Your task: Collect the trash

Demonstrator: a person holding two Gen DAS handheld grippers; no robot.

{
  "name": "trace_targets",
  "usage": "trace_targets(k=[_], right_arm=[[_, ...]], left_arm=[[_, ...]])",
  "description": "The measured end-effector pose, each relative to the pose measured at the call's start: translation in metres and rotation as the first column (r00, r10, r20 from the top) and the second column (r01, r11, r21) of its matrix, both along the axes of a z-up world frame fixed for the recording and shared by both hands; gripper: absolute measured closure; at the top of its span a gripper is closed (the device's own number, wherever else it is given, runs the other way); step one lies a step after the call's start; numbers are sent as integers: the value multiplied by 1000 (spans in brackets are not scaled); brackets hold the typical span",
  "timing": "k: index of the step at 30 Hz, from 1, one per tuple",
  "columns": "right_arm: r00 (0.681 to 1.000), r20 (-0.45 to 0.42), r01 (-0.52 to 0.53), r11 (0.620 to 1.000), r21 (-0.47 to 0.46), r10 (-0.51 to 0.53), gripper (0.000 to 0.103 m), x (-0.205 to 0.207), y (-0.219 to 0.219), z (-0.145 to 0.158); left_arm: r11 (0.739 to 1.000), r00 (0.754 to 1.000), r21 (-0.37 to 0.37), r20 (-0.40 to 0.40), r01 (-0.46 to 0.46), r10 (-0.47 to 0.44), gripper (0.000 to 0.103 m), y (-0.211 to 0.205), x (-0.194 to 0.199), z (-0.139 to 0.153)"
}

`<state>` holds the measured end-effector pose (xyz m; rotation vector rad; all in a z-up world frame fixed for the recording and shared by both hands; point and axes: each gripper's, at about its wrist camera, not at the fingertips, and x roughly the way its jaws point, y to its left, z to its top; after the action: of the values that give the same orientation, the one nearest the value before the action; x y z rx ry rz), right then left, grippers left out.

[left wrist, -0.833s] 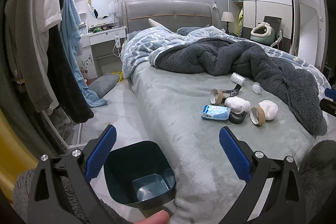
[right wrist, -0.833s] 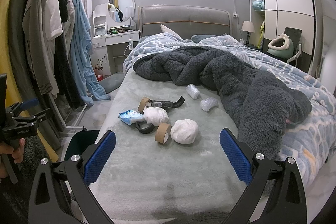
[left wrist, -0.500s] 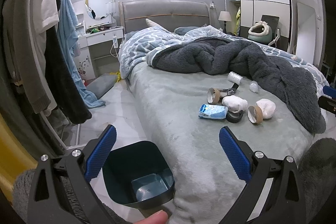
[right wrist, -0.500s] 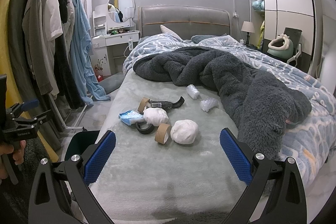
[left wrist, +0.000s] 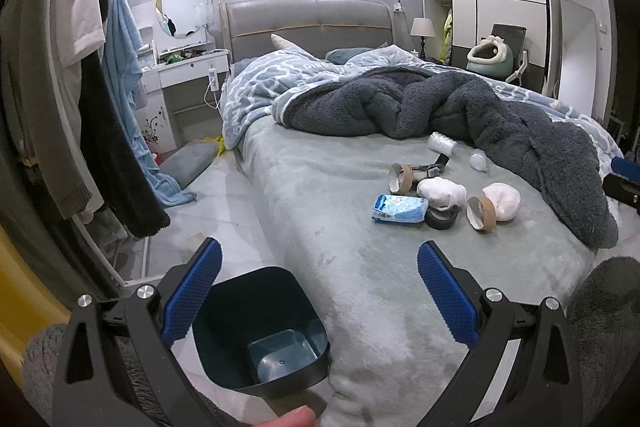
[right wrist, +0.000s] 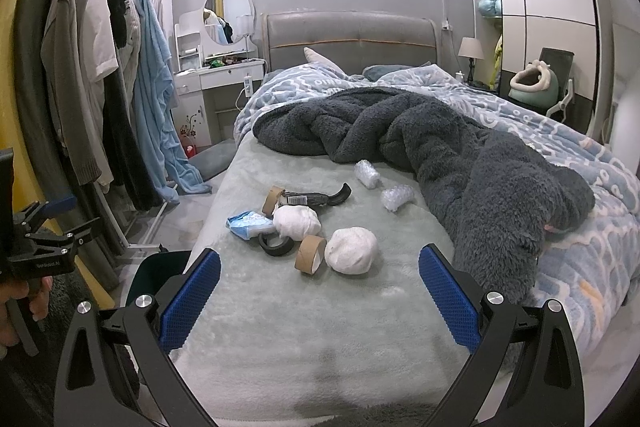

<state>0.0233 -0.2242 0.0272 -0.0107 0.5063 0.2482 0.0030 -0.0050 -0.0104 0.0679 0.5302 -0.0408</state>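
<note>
Both the left gripper [left wrist: 318, 297] and right gripper [right wrist: 319, 298] have fingers spread, empty; reach the right for the nearest paper ball [right wrist: 351, 250], pinch gently, then carry it to the bin [left wrist: 260, 331] by the bed [right wrist: 280, 327]

Clustered trash [right wrist: 308, 223] (wads, rolls) on bed [right wrist: 280, 327]

Bed [right wrist: 288, 339] with pale grey-green plush cover; dark grey fleece blanket [right wrist: 460, 155] and blue patterned duvet [right wrist: 560, 131] heaped toward headboard and right side. Near foot, clustered: two cardboard tape cores [right wrist: 310, 254], black tape roll [right wrist: 276, 246], two white wads [right wrist: 352, 250], blue packet [right wrist: 248, 223], dark curved tool [right wrist: 320, 198]. Two bubble-wrap pieces [right wrist: 367, 174] beside blanket edge. On floor [left wrist: 224, 211], beside bed corner: dark teal bin [left wrist: 260, 327].
</note>
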Motion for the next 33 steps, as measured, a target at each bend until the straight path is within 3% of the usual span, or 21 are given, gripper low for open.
trace_targets(k=[5, 13, 25, 33], right_arm=[[1000, -21, -4, 998, 65, 5, 3, 7, -1, 0], [993, -113, -29, 996, 89, 39, 3, 39, 4, -15], [976, -210, -37, 992, 118, 61, 4, 95, -12, -35], [957, -271, -80, 991, 104, 106, 14, 133, -18, -52]], left_arm=[[997, 998, -57, -18, 53, -54, 3, 4, 4, 5], [989, 988, -37, -46, 146, -147, 4, -6, 18, 9], [959, 954, -50, -98, 280, -284, 5, -16, 57, 4], [932, 926, -81, -116, 352, -360, 5, -22, 90, -4]])
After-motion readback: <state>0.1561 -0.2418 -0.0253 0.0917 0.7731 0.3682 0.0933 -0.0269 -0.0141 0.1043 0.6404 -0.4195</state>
